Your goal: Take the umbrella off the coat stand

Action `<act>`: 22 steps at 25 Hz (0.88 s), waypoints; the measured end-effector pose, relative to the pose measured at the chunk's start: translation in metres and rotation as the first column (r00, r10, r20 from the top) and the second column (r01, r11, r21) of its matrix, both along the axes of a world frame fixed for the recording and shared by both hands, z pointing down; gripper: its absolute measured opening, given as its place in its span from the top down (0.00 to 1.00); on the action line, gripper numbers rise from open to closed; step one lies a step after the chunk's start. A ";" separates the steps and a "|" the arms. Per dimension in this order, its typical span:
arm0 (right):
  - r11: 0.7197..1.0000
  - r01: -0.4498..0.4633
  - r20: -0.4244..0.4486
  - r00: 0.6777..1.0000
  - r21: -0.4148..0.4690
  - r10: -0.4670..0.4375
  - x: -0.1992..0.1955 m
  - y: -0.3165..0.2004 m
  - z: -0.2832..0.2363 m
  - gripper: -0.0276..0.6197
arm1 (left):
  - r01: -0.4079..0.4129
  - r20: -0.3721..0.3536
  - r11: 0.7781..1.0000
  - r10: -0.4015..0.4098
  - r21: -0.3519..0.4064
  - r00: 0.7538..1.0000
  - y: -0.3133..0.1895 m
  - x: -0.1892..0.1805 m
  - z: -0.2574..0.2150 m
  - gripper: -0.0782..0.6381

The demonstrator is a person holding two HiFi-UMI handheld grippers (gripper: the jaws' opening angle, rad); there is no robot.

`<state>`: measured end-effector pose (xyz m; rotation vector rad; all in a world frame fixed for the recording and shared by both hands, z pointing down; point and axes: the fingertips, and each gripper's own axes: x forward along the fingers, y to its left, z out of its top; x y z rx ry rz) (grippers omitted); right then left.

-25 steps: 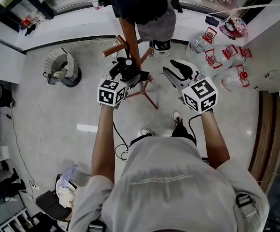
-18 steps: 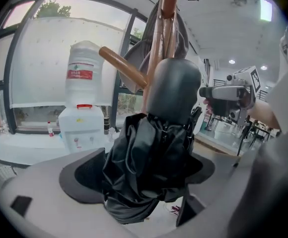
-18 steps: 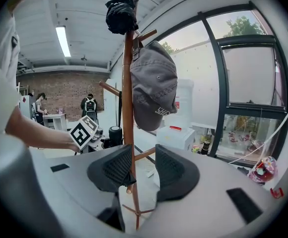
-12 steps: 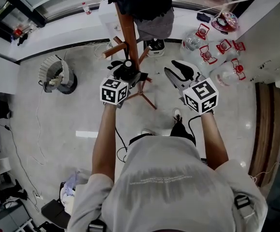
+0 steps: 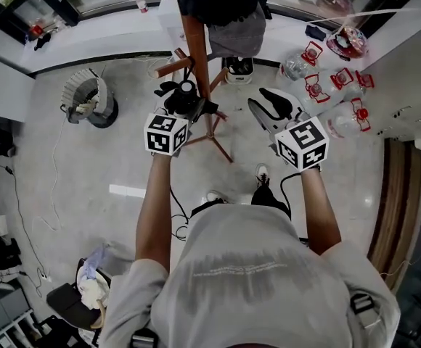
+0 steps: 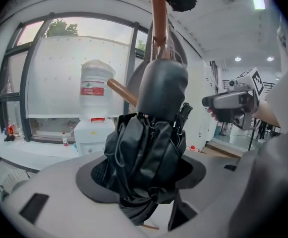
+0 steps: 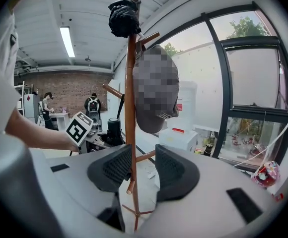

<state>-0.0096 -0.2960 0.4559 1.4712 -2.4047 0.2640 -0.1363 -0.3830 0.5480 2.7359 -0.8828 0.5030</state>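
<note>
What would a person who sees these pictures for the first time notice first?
A folded black umbrella sits between the jaws of the left gripper, which have just been closing on it. Right behind it stands a brown coat stand with a grey cap hanging on it.

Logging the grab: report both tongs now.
Left tongs: just been closing, now gripping the umbrella.
Right tongs: open, empty.

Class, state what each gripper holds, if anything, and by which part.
The left gripper, whose jaws have just been closing, grips the umbrella by its folded canopy. The right gripper holds nothing.
</note>
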 end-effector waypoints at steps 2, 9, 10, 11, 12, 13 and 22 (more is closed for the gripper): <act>1.000 0.013 0.007 1.000 0.008 -0.013 0.003 -0.001 -0.004 0.70 | 0.021 0.011 1.000 -0.021 0.014 1.000 0.003 -0.001 -0.012 0.50; 0.994 0.105 0.027 0.994 0.032 -0.106 0.002 -0.013 -0.020 0.70 | 0.173 0.028 0.985 -0.173 0.005 0.985 0.012 -0.024 -0.037 0.51; 0.992 0.117 0.030 0.993 0.036 -0.118 0.000 -0.015 -0.023 0.70 | 0.190 0.027 0.982 -0.190 0.012 0.981 0.013 -0.028 -0.041 0.51; 0.991 0.129 0.034 0.991 0.041 -0.131 -0.001 -0.018 -0.026 0.70 | 0.206 0.026 0.978 -0.206 0.020 0.978 0.014 -0.032 -0.045 0.51; 0.989 0.143 0.037 0.989 0.044 -0.145 -0.003 -0.020 -0.028 0.70 | 0.222 0.026 0.975 -0.222 0.026 0.975 0.016 -0.035 -0.049 0.51; 0.986 0.159 0.038 0.986 0.047 -0.161 -0.004 -0.021 -0.030 0.70 | 0.237 0.028 0.971 -0.238 0.032 0.971 0.017 -0.037 -0.053 0.51; 0.957 0.277 0.044 0.959 0.082 -0.282 -0.014 -0.037 -0.046 0.70 | 0.368 -0.006 0.925 -0.369 0.095 0.929 0.027 -0.057 -0.100 0.51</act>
